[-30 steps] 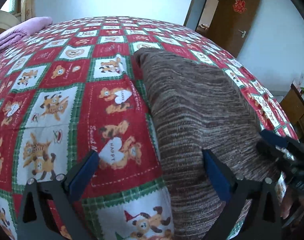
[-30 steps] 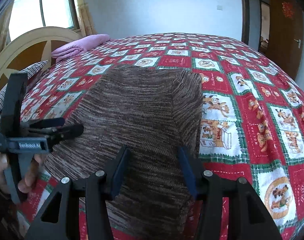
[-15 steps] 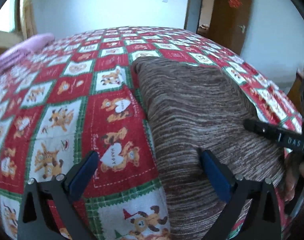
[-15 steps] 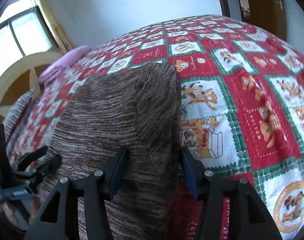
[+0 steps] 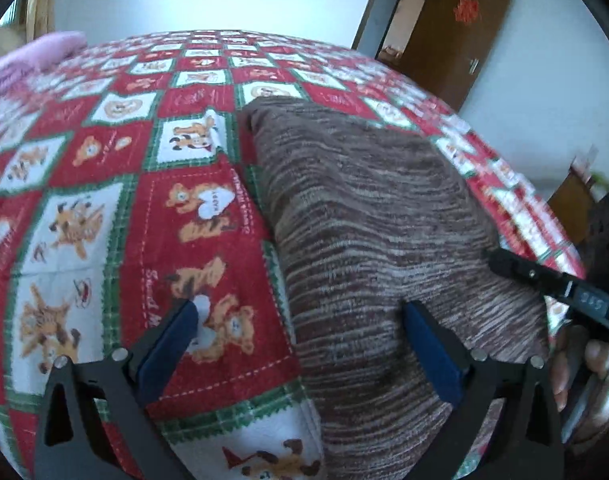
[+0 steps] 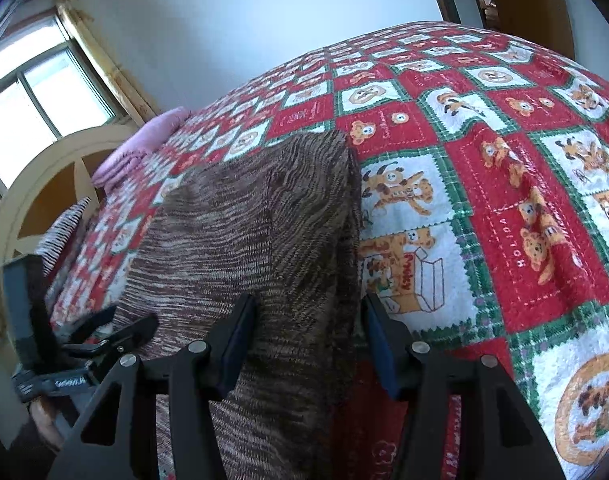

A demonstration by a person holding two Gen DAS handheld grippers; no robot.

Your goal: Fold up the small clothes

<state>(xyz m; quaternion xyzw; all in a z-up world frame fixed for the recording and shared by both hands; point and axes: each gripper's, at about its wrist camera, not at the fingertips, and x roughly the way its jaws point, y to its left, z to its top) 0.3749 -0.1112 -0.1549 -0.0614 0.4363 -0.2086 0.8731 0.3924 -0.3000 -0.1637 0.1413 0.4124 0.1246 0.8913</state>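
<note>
The brown striped knit garment [image 5: 376, 240] is laid flat w/ its sides already turned in on the red bear-print bedspread [image 5: 104, 208], so a long narrow panel runs away from the person, presumably ready for an end-to-end fold. The left gripper [image 5: 300, 336] is held spread wide astride the garment's left near edge, nothing pinched, one finger over the bedspread & one over the knit. The right gripper [image 6: 310, 340] is likewise held apart over the right near edge, knit betw. the fingers but not squeezed, prob. lined up so both near corners can be taken together.
</note>
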